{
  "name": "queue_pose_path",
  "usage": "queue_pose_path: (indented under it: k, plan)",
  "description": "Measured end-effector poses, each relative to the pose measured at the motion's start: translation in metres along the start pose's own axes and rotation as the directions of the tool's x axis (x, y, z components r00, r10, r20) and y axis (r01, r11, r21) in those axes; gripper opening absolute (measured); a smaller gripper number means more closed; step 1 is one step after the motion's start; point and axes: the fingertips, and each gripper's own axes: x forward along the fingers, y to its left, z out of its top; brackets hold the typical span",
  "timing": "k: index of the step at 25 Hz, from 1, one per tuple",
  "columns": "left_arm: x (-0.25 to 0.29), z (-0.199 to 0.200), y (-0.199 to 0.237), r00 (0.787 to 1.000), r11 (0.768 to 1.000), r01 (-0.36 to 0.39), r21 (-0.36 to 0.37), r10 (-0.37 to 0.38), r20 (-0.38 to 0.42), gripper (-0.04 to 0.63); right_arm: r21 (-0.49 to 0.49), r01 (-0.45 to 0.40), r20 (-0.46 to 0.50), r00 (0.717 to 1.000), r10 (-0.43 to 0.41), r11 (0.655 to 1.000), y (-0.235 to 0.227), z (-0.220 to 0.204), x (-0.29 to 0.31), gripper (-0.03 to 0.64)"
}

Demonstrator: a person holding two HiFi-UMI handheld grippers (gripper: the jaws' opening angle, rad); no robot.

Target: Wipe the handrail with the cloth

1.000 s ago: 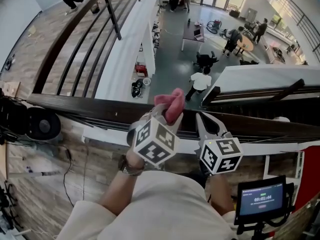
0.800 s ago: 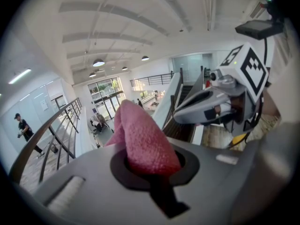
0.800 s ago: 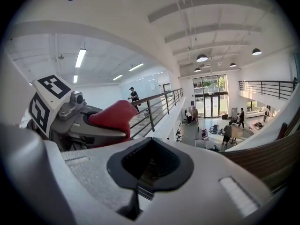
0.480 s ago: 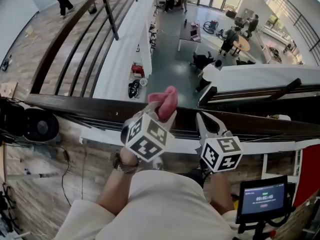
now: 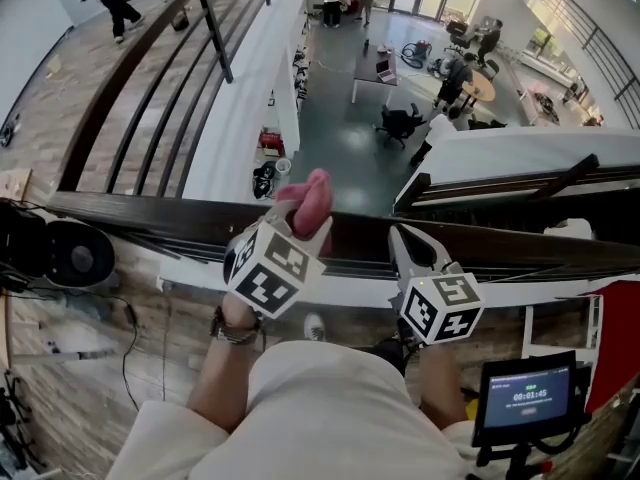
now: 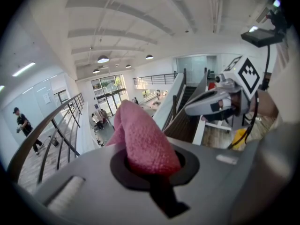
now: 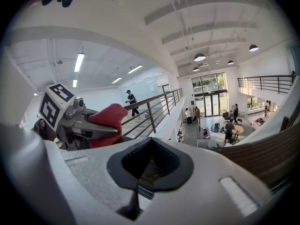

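In the head view, we hold the left gripper over the dark handrail, which runs across from left to right. The pink cloth sticks up out of its tip, over the rail's far edge. We cannot tell whether the cloth touches the wood. The right gripper lies just beside it on the right, also over the rail. A screen sits at lower right, and far below is a hall floor with people.

In the left gripper view, the left gripper has its jaws clamped on the cloth — a bunched wad that fills the gap and rises above it. The right gripper shows at right, above the handrail.

In the right gripper view, the right gripper has its jaws pressed together with nothing between them. The left gripper shows at left with the cloth in its tip. The handrail runs off to the lower right. On the walkway behind, a person walks.
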Motion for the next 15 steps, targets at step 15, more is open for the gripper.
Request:
queue_pose_path:
  k: [15]
  plan:
    - [-0.032, -0.018, 0.047, 0.995, 0.993, -0.096, -0.069, 0.095, -0.022, 0.032, -0.043, 0.031, -0.002, 1.0, -0.031, 0.999, -0.002, 0.002, -0.002, 0.003]
